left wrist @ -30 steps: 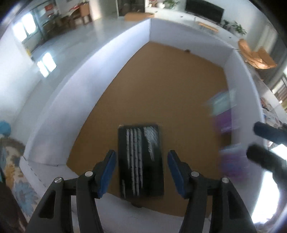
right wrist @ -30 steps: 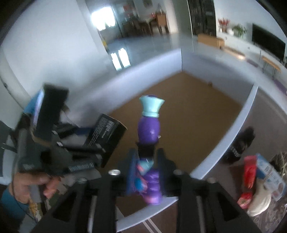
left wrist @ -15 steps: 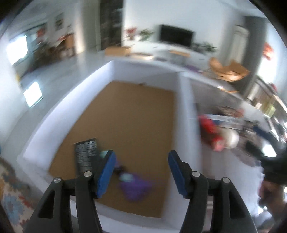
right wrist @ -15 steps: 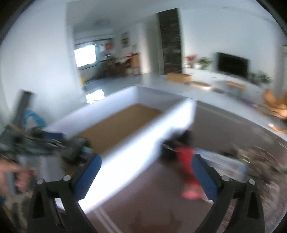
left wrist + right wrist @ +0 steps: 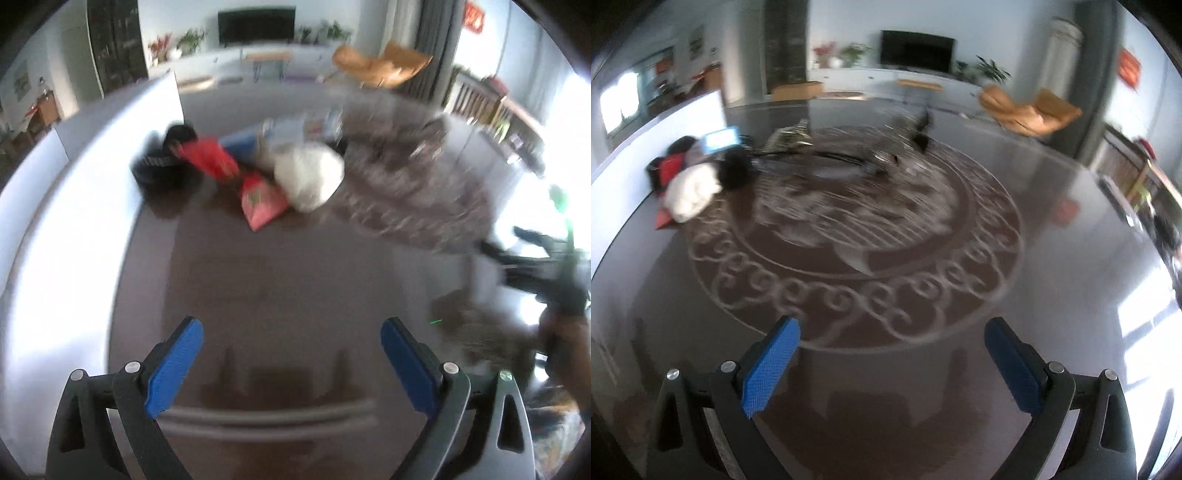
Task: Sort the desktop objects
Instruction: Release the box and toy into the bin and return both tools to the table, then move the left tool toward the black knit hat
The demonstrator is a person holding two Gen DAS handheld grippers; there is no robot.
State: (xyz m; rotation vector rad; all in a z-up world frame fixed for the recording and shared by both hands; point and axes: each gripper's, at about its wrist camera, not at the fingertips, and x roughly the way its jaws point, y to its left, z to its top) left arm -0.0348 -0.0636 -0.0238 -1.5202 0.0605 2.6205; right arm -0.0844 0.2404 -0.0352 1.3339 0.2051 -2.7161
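My left gripper (image 5: 291, 354) is open and empty over the dark table. A pile of objects lies ahead of it: a red packet (image 5: 210, 158), a pink-red pouch (image 5: 262, 201), a white bundle (image 5: 308, 175), a black item (image 5: 162, 164) and a blue-and-white box (image 5: 258, 136). My right gripper (image 5: 892, 356) is open and empty over the table's patterned round mat (image 5: 849, 236). The same pile shows at its far left, with the white bundle (image 5: 692, 192). The right gripper's body (image 5: 546, 269) shows blurred at the right edge of the left wrist view.
The white wall of the sorting box (image 5: 66, 206) runs along the left, also seen in the right wrist view (image 5: 624, 155). A basket-like brown thing (image 5: 476, 328) sits at the right. Both views are motion-blurred. Room furniture lies beyond the table.
The right gripper let go of the purple bottle into the box and opened. Both grippers swung right, away from the box with the black carton, toward the pile and mat.
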